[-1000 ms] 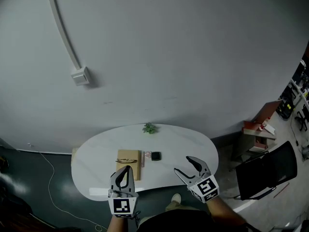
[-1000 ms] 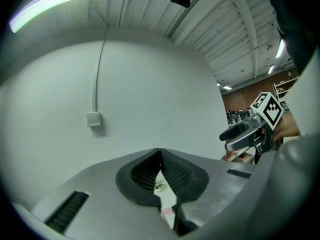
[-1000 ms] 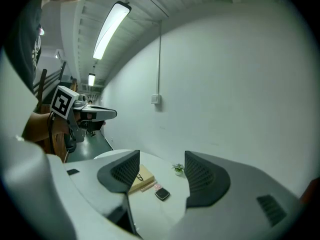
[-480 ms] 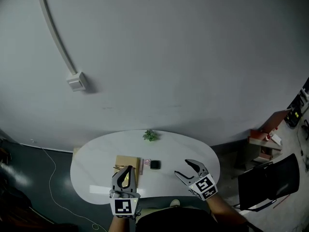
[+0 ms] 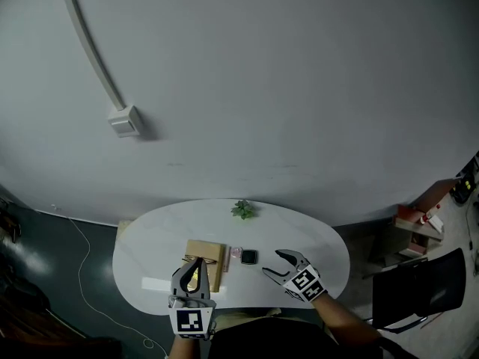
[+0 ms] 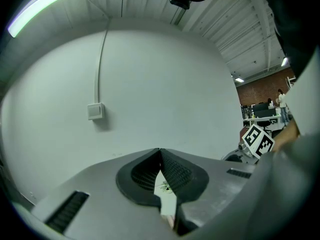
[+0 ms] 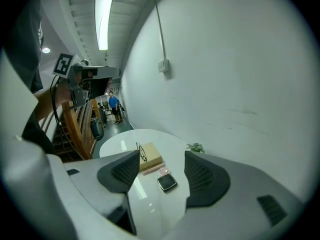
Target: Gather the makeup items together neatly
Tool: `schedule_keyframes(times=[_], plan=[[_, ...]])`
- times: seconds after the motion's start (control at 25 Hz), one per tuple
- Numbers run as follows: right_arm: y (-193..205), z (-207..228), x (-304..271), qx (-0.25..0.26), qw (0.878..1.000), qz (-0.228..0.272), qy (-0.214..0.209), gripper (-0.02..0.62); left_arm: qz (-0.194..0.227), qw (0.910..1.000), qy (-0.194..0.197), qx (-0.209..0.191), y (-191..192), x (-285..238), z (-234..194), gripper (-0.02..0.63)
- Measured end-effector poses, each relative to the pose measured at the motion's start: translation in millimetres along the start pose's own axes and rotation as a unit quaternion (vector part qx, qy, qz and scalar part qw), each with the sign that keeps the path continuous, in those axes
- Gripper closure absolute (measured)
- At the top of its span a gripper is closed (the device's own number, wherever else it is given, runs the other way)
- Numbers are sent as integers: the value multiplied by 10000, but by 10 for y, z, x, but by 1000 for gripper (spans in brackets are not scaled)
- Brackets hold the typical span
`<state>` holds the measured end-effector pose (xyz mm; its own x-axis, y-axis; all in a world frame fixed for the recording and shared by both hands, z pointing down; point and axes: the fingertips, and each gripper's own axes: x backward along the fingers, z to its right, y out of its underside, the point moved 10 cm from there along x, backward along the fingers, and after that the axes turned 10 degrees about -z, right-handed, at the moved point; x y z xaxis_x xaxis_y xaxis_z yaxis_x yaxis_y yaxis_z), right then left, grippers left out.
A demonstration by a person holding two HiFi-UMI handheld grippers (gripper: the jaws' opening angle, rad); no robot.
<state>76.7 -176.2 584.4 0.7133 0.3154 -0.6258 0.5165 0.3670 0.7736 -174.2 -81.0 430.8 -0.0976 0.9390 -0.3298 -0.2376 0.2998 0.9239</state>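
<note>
Jaws of the right gripper [image 5: 271, 263] are standing spread with nothing between them, and they are pointing across the white surface [image 5: 314, 238] toward the makeup items. Jaws of the left gripper [image 5: 199, 260] are pressing together at the tips. Its own view is showing only a thin slit, with a bit of the surface and a small green plant [image 6: 166, 186] behind it, so I am judging that it is carrying nothing.

The items are lying in a small group near the middle of the surface, a little toward the near edge. A black compact [image 7: 167, 183] is sitting nearest to the right gripper, and a pink round piece [image 7: 164, 171] is lying just beside it, perhaps touching. A pink stick [image 7: 153, 168] is lying along the side of a tan box [image 7: 150, 156], and a pair of eyeglasses [image 7: 141, 151] is resting on top of the box. The plant is standing apart, close to the far edge.

As for the task, the pieces are already lying near each other, but I am not finding them neat: the compact is sitting turned at an angle, and the stick is not lining up with it. I am judging that the tidying is not yet done. What is remaining is to bring the compact, the round piece and the stick into one orderly row or pile, and the right gripper is looking ready to begin with the compact.
</note>
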Motion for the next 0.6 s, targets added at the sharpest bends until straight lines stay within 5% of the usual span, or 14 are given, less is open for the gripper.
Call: schedule_keyframes(times=[0.6], plan=[[33, 186, -1402, -26, 9931, -1089, -429, 305, -69, 9990, 429, -127, -25, -936, -624, 583]])
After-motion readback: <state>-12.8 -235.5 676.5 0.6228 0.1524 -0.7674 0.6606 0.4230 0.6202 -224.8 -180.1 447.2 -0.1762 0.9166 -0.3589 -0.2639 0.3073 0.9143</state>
